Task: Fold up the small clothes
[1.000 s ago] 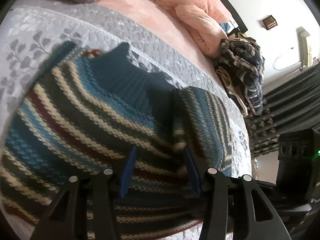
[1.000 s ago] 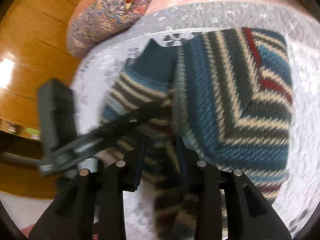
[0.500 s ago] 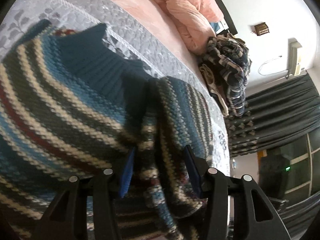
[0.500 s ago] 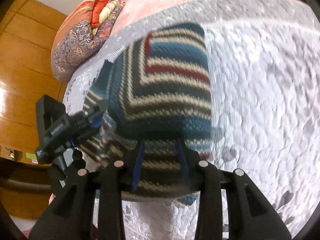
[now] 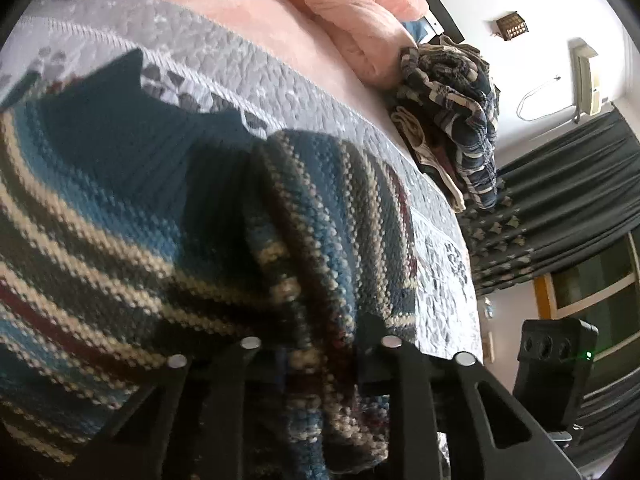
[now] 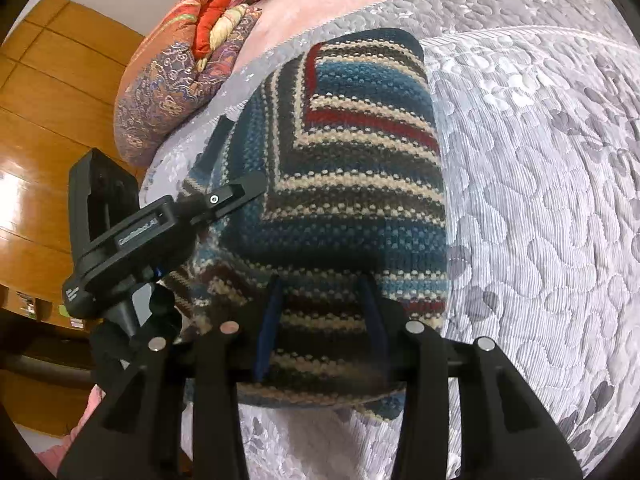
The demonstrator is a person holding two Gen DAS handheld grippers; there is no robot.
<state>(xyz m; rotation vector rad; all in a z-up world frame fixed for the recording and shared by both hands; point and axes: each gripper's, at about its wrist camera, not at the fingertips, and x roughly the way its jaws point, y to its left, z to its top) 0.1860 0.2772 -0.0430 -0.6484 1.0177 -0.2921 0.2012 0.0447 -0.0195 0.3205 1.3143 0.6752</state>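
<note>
A knitted sweater (image 6: 352, 168) with blue, cream, brown and red stripes lies folded on the grey quilted bedspread (image 6: 540, 200). In the left wrist view the sweater (image 5: 120, 220) fills the lower left, and a thick fold of it is bunched between the fingers of my left gripper (image 5: 320, 336), which is shut on it. The right wrist view shows that left gripper (image 6: 240, 192) lying on the sweater's left side. My right gripper (image 6: 320, 288) is open, its blue pads (image 6: 268, 320) straddling the sweater's near edge. The right gripper's black body (image 5: 556, 360) shows at the right of the left wrist view.
A pink blanket (image 5: 352, 20) and a heap of plaid clothes (image 5: 460, 120) lie farther up the bed. Patterned pillows (image 6: 180, 80) sit at the bed's left corner beside wooden panelling (image 6: 48, 120). Dark curtains (image 5: 568, 208) hang beyond. Bare quilt stretches to the sweater's right.
My left gripper's fingers have drawn together on a fold of the sweater. The sweater's side has been carried over onto its body. The right gripper stays open at the near edge.
</note>
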